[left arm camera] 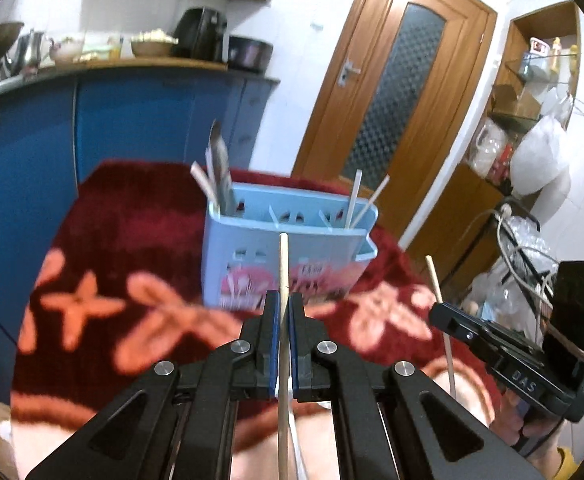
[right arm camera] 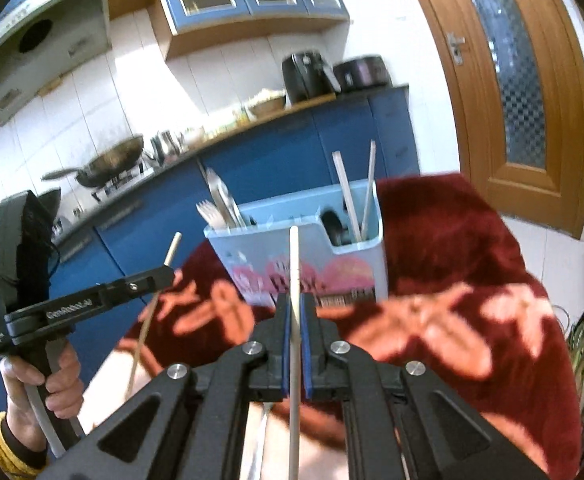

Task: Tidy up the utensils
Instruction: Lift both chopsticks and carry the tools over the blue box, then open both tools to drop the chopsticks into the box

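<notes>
At the bottom centre of the left wrist view, the left gripper [left arm camera: 284, 300] has its jaws closed on a chopstick [left arm camera: 283, 264]. In the right wrist view, the right gripper [right arm camera: 295, 300] likewise clamps a second chopstick [right arm camera: 294, 256]. Behind both, at frame centre, the blue utensil holder [left arm camera: 252, 248] stands upright on the red flowered surface [left arm camera: 132, 216], with cutlery [right arm camera: 222, 200] inside.

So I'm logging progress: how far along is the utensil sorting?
Partly done. The caddy already holds forks at one end and two chopsticks at the other. In hand: the left gripper and right gripper each clamp one chopstick, both short of the caddy. Left: dropping these in.
</notes>
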A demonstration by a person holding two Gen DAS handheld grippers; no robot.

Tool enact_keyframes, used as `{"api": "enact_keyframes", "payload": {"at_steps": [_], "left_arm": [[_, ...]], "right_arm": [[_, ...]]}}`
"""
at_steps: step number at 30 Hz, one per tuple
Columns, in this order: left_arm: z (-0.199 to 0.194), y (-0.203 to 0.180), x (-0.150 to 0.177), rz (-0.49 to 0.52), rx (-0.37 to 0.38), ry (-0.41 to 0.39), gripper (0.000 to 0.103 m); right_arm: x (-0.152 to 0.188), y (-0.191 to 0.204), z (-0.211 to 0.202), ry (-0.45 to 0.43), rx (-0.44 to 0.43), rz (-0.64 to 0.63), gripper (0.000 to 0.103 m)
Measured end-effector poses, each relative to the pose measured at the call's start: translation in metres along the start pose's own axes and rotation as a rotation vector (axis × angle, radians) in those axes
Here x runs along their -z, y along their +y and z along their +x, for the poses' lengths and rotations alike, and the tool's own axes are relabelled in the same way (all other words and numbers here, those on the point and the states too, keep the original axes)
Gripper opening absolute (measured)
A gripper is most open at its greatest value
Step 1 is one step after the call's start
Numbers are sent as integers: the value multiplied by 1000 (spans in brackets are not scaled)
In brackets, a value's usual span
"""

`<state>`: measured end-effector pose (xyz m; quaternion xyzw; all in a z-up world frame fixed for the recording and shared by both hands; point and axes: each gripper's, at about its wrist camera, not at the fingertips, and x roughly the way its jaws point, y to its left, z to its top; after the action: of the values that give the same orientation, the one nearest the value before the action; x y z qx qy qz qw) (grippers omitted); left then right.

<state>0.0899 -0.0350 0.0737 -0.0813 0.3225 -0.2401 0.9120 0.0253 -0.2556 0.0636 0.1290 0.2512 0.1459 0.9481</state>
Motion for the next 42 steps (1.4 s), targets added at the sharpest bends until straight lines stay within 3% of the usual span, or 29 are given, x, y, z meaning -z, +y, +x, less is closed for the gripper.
{"api": "enact_keyframes", "payload": {"at_steps": [17, 27, 42], "left_arm": [[5, -10, -51, 23, -47, -210, 4], [20, -5, -88, -10, -42, -344, 4], [47, 1, -120, 4, -190, -575, 4]], "right_arm": [[-39, -7, 9, -153, -50, 11, 6], [-70, -20, 30, -237, -34, 29, 6], [-103, -33, 82, -357, 24, -21, 6]]}}
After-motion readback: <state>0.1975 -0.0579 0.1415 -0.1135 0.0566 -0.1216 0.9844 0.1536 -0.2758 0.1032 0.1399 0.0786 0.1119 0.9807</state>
